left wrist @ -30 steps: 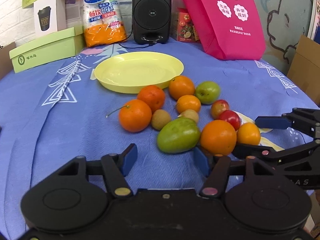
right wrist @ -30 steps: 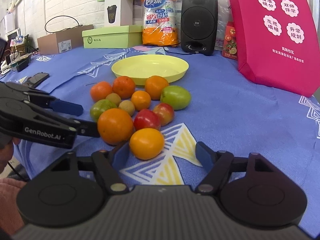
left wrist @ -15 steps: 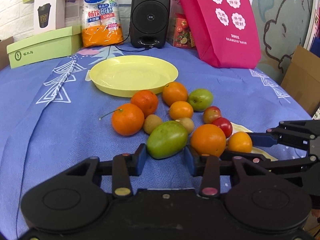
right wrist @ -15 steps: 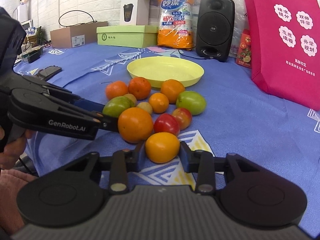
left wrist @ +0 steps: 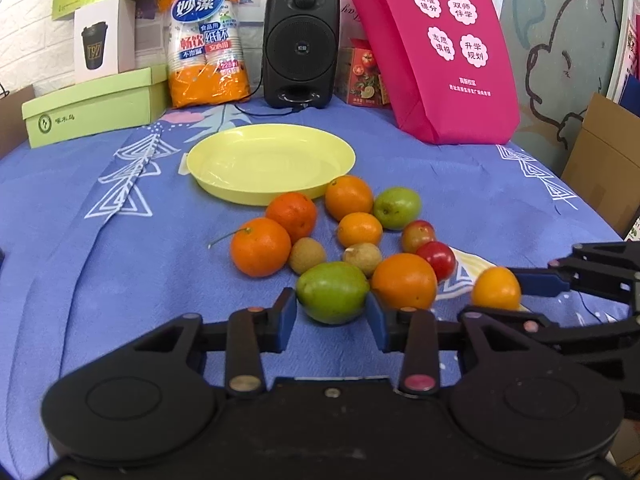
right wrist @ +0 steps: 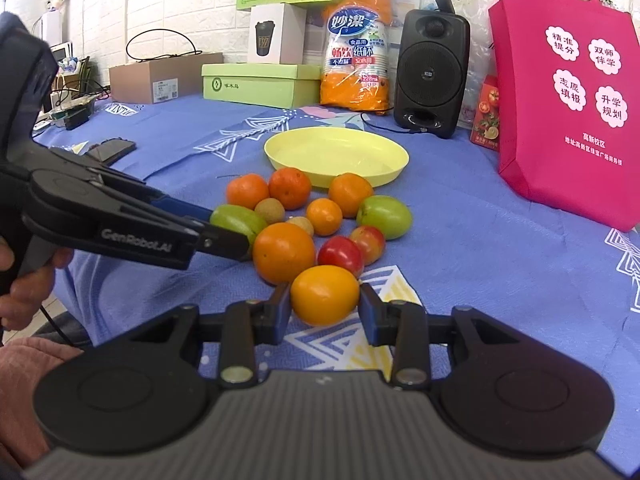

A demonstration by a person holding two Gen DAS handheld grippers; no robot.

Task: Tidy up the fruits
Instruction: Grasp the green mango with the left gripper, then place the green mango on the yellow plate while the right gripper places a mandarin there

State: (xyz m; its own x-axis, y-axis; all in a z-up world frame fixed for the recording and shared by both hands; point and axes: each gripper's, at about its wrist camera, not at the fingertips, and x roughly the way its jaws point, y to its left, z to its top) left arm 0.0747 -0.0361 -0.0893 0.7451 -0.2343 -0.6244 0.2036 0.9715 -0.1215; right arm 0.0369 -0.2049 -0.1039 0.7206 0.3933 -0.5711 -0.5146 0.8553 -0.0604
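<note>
Fingers of both handheld grippers are clamped on fruit at the near edge of the pile. On the left gripper (left wrist: 332, 318), the 2 blue pads press the sides of a large green fruit (left wrist: 333, 298), which sits on the blue tablecloth (left wrist: 120, 280), touching a big orange (left wrist: 404, 281) on its right. On the right gripper (right wrist: 323, 314), the 2 pads squeeze a small yellow-orange citrus (right wrist: 324, 295); it looks raised slightly off the cloth, though that is hard to confirm.

This looks like the pick-up step, with both grips made and nothing carried off so far. A yellow plate (left wrist: 208, 160) lies empty beyond the pile, with the far oranges just beside its near rim.

Around 10 other fruits lie loose between the grippers and the plate: oranges, a second green fruit (left wrist: 397, 208), 2 small reddish fruits and 2 brownish ones, many touching.

The next move probably calls for lifting each fruit clear, passing over the pile without knocking it, and lowering it onto the plate. Round fruit may roll once released, so a low, gentle release seems wise. The green fruit touches the big orange, so lifting it may nudge that neighbour.

At the back stand a black speaker (left wrist: 301, 46) and a pink bag (left wrist: 436, 52).
</note>
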